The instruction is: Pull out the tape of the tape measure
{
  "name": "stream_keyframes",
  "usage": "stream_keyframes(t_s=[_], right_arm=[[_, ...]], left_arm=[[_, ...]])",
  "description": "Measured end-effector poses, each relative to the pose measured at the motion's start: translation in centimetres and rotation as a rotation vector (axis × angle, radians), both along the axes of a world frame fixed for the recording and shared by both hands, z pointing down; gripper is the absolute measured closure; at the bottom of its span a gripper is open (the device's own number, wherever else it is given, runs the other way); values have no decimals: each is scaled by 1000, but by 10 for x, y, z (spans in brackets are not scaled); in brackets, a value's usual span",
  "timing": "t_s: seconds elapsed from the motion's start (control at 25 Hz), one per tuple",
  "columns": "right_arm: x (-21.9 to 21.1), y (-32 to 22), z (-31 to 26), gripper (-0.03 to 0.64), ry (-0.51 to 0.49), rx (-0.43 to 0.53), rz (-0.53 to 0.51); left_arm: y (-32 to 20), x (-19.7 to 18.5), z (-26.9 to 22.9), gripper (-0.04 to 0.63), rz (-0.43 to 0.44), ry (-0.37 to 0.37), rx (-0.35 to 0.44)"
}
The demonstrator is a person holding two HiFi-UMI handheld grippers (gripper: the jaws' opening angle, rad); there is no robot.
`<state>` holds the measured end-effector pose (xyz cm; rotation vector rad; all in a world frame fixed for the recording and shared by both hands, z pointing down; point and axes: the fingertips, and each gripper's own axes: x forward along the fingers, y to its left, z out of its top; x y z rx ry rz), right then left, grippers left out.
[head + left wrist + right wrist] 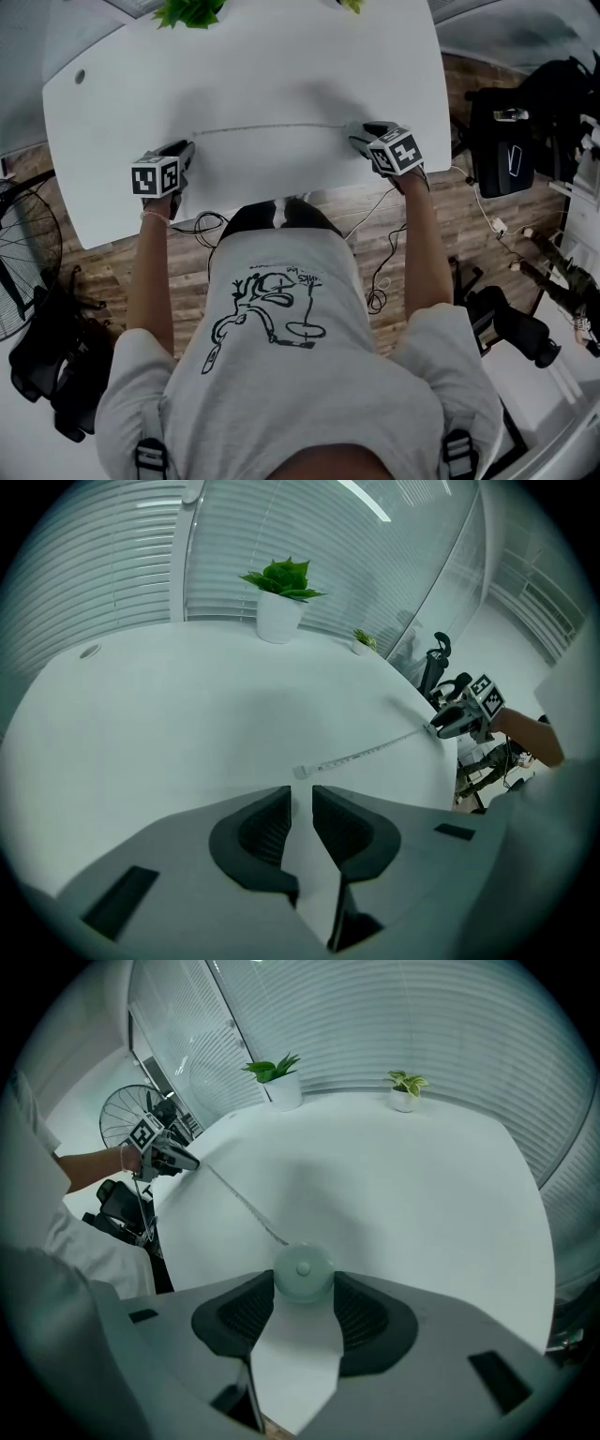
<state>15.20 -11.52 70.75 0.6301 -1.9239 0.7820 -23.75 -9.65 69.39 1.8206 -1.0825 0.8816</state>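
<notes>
We look down over a person's shoulders at a white table (281,66) that fills the far half of the scene. The person holds one gripper in each hand at the near edge of the table.

At the right, the right gripper (364,134) is clenched on the tape measure (303,1271), a small round pale case held between its two jaws. From the case the tape (272,127) runs left in a thin straight line, flat on the table, towards the other gripper.

At the left, the left gripper (300,795) has its jaws a narrow gap apart with nothing between them. The tape's end tab (300,772) lies on the table just beyond its tips, apparently free of them.

We judge that the pull is largely done: the tape is drawn out across most of the space between the two grippers. If more length is wanted, the left gripper needs to move forward, close on the end tab and draw it left, while the right gripper holds the case firmly. A loose end may spring back into the case.
</notes>
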Motion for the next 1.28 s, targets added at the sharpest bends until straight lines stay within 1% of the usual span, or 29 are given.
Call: stream_keyframes(t_s=[0.28,0.76,0.84,1.04,1.28], right_arm=[[0,3,-1,402,16,45,-11],[-4,7,-1,399,45,92,-13],[-4,7,-3,390,45,102,-12],[-3,5,-17,391,36,153,6],[-2,7,-45,438,9,238,45]], left_arm=[[9,4,-3,515,0,3,1],[29,1,-9,515,-4,15,9],[32,2,-11,515,0,17,15],[34,10,-24,515,13,35,48],[30,31,-52,529,40,69,122]])
